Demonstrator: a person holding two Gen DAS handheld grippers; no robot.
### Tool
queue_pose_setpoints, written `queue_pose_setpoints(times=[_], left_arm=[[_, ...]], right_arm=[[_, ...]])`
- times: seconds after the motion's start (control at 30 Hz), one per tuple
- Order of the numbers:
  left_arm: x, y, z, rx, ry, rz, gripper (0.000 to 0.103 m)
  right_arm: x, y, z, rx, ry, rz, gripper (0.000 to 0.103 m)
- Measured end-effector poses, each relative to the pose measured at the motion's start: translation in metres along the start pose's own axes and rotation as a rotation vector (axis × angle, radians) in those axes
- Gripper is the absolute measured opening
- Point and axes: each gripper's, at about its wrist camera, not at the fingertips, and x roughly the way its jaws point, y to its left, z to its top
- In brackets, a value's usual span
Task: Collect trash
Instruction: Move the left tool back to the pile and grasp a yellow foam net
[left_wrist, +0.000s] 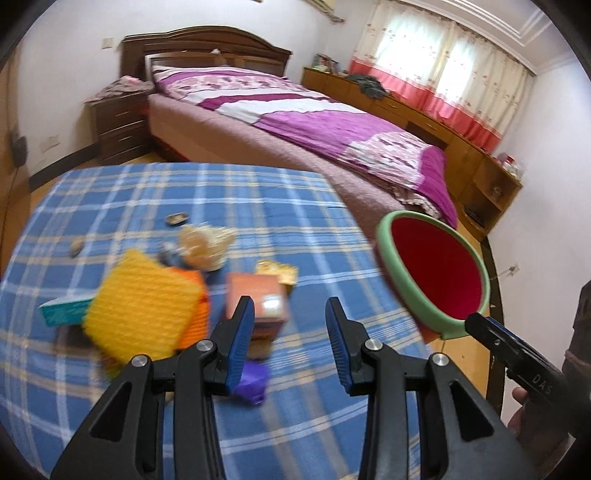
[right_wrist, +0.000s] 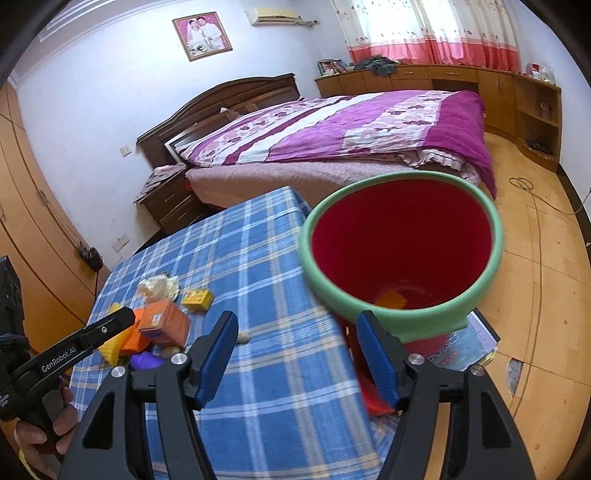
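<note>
Item: trash pile, desk's left edge, uncollected. My left gripper: jaws narrow, empty, above it. Right gripper: jaws wide, bin rim apparently between. Next: grip one piece.

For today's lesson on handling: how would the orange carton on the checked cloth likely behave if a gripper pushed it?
The orange carton has flat faces, so it would probably slide, not roll. It looks like thin card, so likely light and crushable. It stands upright beside the yellow box; a high push might tip it.
</note>
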Motion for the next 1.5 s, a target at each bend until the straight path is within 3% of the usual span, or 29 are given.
queue_pose_setpoints(times=[0.3,0.5,0.6,1.0,1.37,1.5], left_arm=[[-0.02,0.049,-0.016,-0.092,-0.017,0.077,0.04],[-0.022,0.077,-0.021,-0.161,-0.027,0.14,0.055],[-0.016,0.089,-0.023,-0.196,-0.01,0.158,0.057],[0.015,0.105,-0.028,-0.261,0.044,0.179,0.057],[0.015,0.105,-0.027,-0.266,0.038,0.163,0.057],[0.014,0.104,-0.027,-0.254,0.034,0.15,0.048]], right_arm=[[0.008,0.028,-0.017,-0.036,0.026,0.017,0.073],[0.015,0.038,-0.023,-0.054,0.054,0.029,0.073],[0.02,0.041,-0.025,-0.059,0.065,0.029,0.073],[0.031,0.038,-0.031,-0.055,0.099,0.025,0.073],[0.034,0.038,-0.034,-0.054,0.115,0.025,0.073],[0.035,0.04,-0.035,-0.059,0.12,0.024,0.074]])
